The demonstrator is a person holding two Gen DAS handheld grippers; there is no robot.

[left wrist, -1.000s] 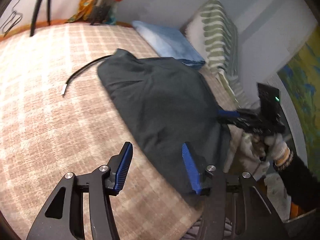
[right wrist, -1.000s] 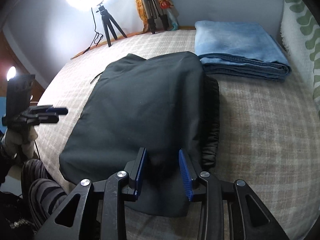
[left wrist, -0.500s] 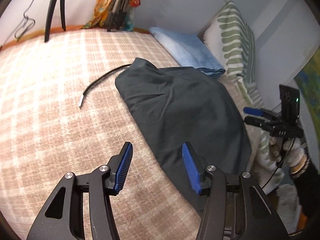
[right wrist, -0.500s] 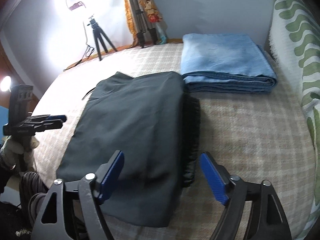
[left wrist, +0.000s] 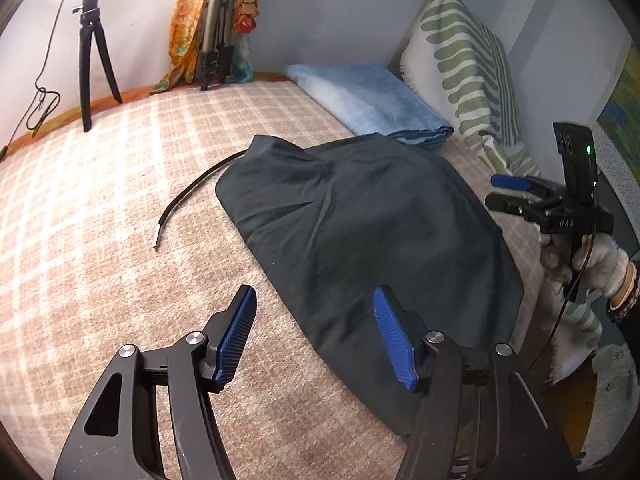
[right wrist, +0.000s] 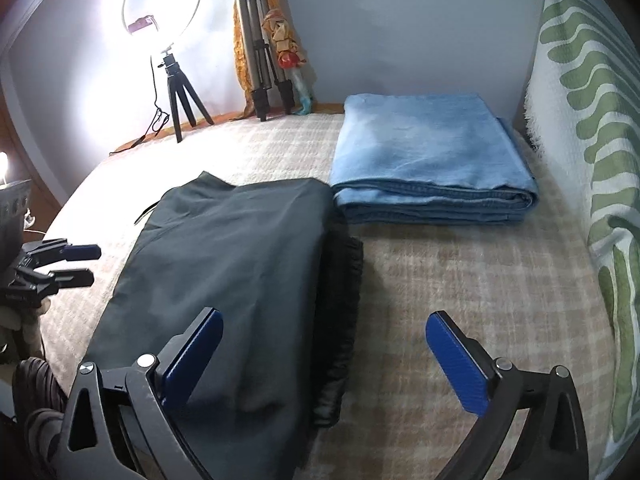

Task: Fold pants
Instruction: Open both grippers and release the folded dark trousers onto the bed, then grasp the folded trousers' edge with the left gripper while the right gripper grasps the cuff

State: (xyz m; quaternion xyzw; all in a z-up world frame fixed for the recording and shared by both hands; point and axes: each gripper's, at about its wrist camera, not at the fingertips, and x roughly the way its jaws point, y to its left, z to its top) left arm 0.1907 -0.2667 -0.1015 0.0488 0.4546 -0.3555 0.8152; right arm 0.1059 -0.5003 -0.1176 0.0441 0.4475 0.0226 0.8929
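Dark folded pants (left wrist: 360, 220) lie on the checked bedspread (left wrist: 100, 260), their gathered waistband (right wrist: 344, 300) along the right side in the right wrist view. A black drawstring (left wrist: 188, 200) trails from them. My left gripper (left wrist: 312, 300) hovers over the pants' near left edge. Its jaws are opening and its pads touch nothing. My right gripper (right wrist: 325, 320) hangs above the waistband, its jaws opening very wide, with cloth below them but not pinched. Each gripper shows in the other's view: the right gripper (left wrist: 512, 192) and the left gripper (right wrist: 80, 264).
Folded blue jeans (right wrist: 432, 160) lie just behind the pants. A green-and-white pillow (right wrist: 592, 160) lines the right side. A ring light on a small tripod (right wrist: 176, 92) and a larger tripod (right wrist: 260, 60) stand at the far wall. The bed's edge is at the near side.
The right jaws spread from narrow, around the pants' near edge, to wide and let the cloth go. Both grippers drew back and tilted up. The left jaws widened a little.
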